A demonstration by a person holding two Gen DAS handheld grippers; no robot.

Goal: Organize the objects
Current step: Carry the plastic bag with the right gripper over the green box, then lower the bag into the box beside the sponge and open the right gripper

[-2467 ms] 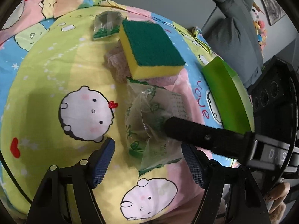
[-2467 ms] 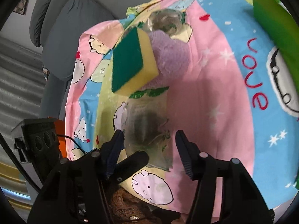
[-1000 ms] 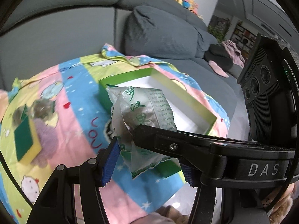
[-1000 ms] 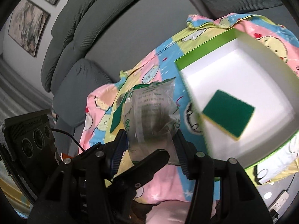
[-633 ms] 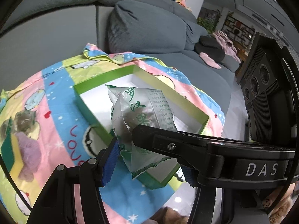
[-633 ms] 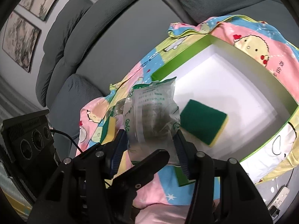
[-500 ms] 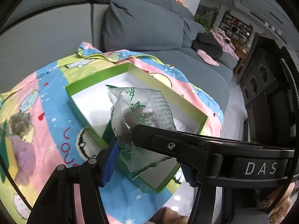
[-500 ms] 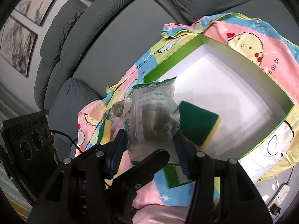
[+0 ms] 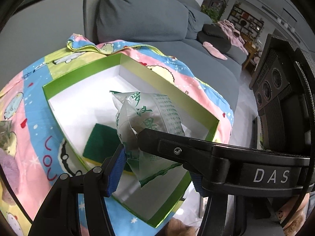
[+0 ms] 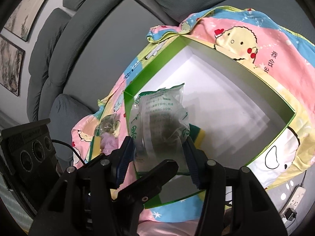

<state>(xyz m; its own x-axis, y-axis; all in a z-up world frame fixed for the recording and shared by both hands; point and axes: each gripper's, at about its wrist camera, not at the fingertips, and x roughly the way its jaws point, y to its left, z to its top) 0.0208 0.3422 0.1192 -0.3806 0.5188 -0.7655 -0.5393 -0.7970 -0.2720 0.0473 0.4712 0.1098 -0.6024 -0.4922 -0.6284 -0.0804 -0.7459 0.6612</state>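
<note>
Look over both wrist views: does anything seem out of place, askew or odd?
Yes. One clear packet is pinched by both grippers at once, the left gripper and the right gripper, over the green box. The bedsheet under the box lies rumpled at its far edge.

A grey sofa (image 9: pixel 141 17) with plump back cushions is filling the upper half of the left wrist view, and daylight is brightening a shelving unit (image 9: pixel 246 21) and houseplants at the upper right. In the right wrist view, framed pictures (image 10: pixel 11 49) are hanging on a pale wall at the left edge. A white power strip (image 10: pixel 295 198) is lying on the glossy grey floor at the lower right.
</note>
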